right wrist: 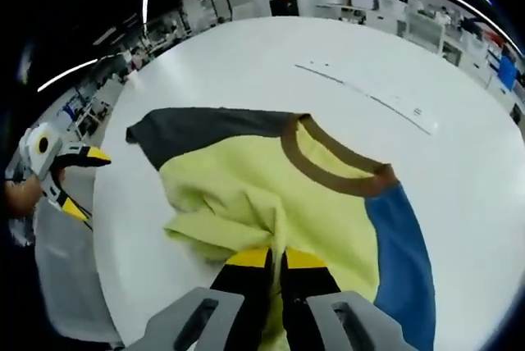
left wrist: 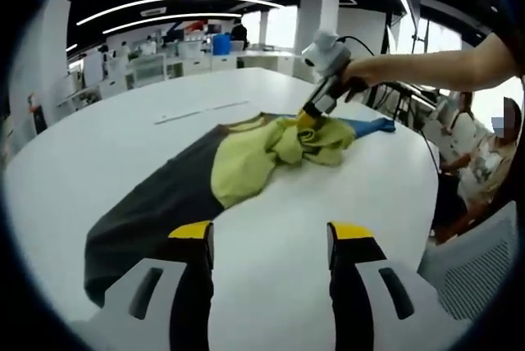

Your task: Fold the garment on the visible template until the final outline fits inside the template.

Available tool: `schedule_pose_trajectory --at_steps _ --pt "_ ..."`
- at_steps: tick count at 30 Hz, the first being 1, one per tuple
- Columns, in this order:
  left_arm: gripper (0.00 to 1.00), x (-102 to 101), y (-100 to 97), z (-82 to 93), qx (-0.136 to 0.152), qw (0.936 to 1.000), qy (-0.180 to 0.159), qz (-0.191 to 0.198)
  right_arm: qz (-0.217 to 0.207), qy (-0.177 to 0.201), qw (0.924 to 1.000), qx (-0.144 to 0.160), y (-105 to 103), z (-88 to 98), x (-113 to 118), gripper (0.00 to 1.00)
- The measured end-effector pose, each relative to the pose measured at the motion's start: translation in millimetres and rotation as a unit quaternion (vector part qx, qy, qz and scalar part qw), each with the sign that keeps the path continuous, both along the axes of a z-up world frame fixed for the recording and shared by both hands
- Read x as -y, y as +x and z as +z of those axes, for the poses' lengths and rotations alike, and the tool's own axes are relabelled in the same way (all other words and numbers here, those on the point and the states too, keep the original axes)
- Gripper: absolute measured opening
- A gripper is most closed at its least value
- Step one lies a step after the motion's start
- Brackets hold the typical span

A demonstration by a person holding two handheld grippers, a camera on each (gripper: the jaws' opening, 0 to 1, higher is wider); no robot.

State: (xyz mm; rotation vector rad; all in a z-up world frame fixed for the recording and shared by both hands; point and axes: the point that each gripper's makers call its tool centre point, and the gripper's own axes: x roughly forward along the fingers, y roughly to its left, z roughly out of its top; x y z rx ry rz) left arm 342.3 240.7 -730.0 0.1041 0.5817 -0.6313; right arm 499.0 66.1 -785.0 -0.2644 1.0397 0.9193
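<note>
A T-shirt lies bunched on the round white table (left wrist: 328, 228). It has a yellow body (left wrist: 246, 166), a dark grey sleeve side (left wrist: 156, 203), a blue sleeve (left wrist: 373, 127) and a brown collar (right wrist: 328, 162). My right gripper (right wrist: 277, 261) is shut on a raised fold of the yellow cloth (right wrist: 238, 203). In the left gripper view that right gripper (left wrist: 316, 113) pinches the bunched cloth at the shirt's far end. My left gripper (left wrist: 271, 240) hovers open over bare table, just short of the grey side. In the right gripper view the left gripper (right wrist: 70, 175) is off the table's edge.
A thin marked line (left wrist: 201, 111) runs across the table beyond the shirt, also seen as a thin line (right wrist: 369, 93). A seated person (left wrist: 476, 146) and a mesh chair (left wrist: 484, 252) are at the table's right side. Office desks stand behind.
</note>
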Motion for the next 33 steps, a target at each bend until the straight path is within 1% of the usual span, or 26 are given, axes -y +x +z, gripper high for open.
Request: schedule_pose_trajectory --at_steps 4,8,9,11,12,13,14,18,19,21,26,30,33 --pt "0.51 2.4 1.3 0.2 0.000 1.0000 -0.003 -0.002 -0.030 0.012 0.9992 -0.021 1.3 -3.5 0.1 0.00" --pt "0.49 5.4 3.2 -0.1 0.000 1.0000 -0.003 -0.003 -0.047 0.024 0.9982 -0.028 1.5 -1.2 0.6 0.01" --pt "0.49 5.9 3.8 0.0 0.000 1.0000 -0.004 -0.003 -0.053 0.032 0.9977 -0.027 0.6 1.5 -0.4 0.02" --pt "0.49 8.3 4.8 1.3 0.001 1.0000 -0.006 -0.003 -0.076 0.059 0.9949 -0.029 1.9 7.7 -2.3 0.04" --pt "0.49 9.4 5.6 1.8 0.002 1.0000 -0.007 -0.003 -0.086 0.070 0.9934 -0.028 2.9 11.0 -2.3 0.07" --pt "0.49 11.2 6.7 2.2 0.002 1.0000 -0.008 -0.004 -0.097 0.090 0.9910 -0.024 5.5 16.9 -3.1 0.09" --pt "0.49 12.2 7.6 2.0 0.002 1.0000 -0.008 -0.006 -0.105 0.097 0.9895 -0.023 6.0 20.0 -2.2 0.12" --pt "0.48 16.7 12.6 1.7 0.002 0.9999 -0.004 -0.010 -0.110 0.101 0.9887 -0.004 3.7 31.5 6.9 0.28" --pt "0.47 18.6 14.6 2.3 0.003 0.9999 -0.005 -0.011 -0.112 0.106 0.9880 0.006 2.0 36.7 10.3 0.30" --pt "0.47 22.4 18.7 4.6 0.005 0.9999 -0.011 -0.012 -0.114 0.115 0.9866 0.016 -0.7 42.7 13.2 0.35" --pt "0.45 32.2 28.5 8.4 0.010 0.9996 -0.018 -0.017 -0.117 0.131 0.9838 0.034 -12.0 55.8 25.6 0.41" --pt "0.43 40.7 39.9 12.8 0.017 0.9994 -0.024 -0.021 -0.113 0.143 0.9822 0.046 -29.4 64.7 35.3 0.43" --pt "0.42 45.5 48.6 14.5 0.021 0.9992 -0.027 -0.020 -0.114 0.146 0.9816 0.048 -40.1 66.3 41.3 0.43"
